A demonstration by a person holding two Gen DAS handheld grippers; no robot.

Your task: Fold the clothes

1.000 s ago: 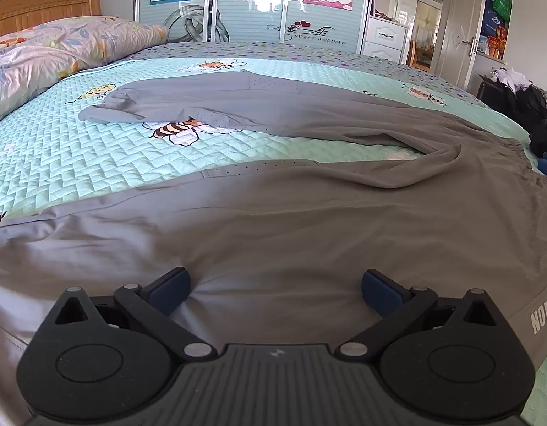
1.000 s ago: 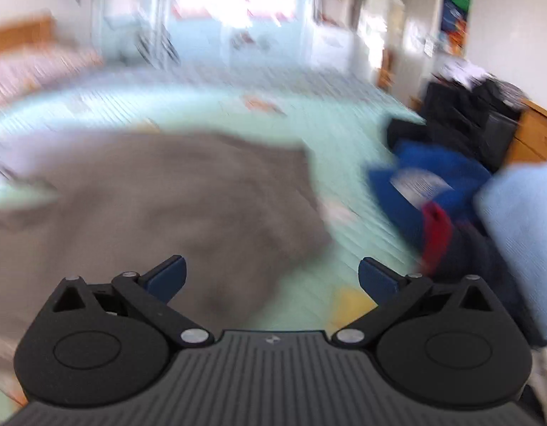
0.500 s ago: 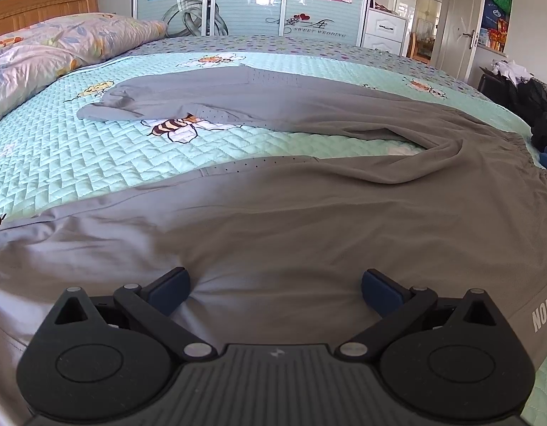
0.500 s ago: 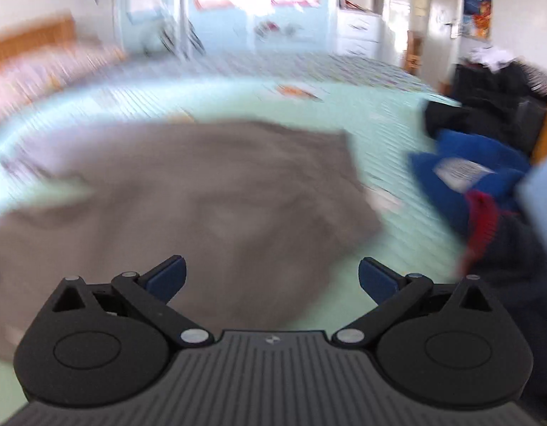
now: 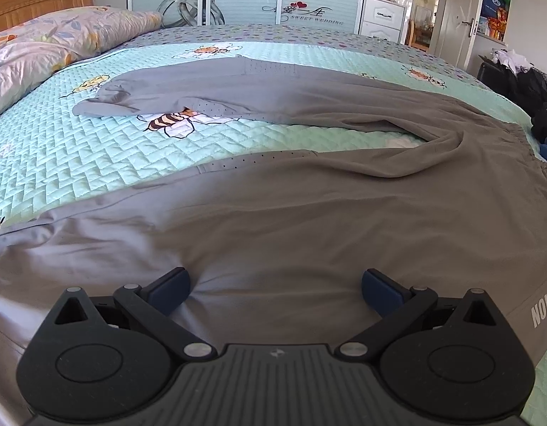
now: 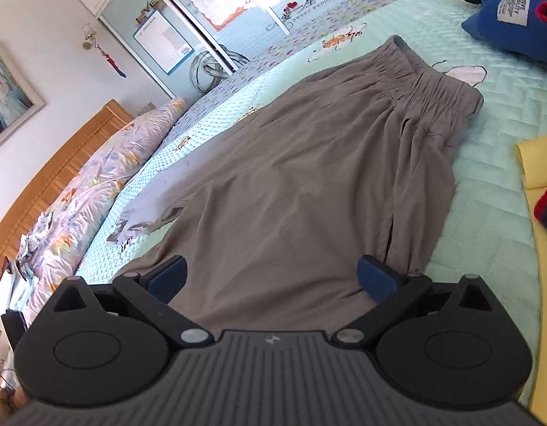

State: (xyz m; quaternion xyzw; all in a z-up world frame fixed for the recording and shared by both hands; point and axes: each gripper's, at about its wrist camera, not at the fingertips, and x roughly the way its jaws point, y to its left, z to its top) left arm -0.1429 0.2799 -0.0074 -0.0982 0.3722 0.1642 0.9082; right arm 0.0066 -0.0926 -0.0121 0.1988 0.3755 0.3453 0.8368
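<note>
From my left wrist view, left tongs [image 5: 275,289] spread wide over smooth grey trousers [image 5: 308,220] on the quilted bed [image 5: 78,149]; near hem cut off. Right wrist view: right tongs [image 6: 271,277] wide too, elastic gathered waistband [image 6: 426,85] far end, blue garment [image 6: 514,10] partly cropped.

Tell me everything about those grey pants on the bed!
The grey pants are thin, soft-looking cloth, lying flat and unfolded on the green quilt with bee pictures. The two legs spread apart in a V; each has a strip of tiny holes. The stretchy, gathered waistband is at one end. White letters run down one side. Both tongs, left and right, are open above the cloth, not pinching it.
</note>
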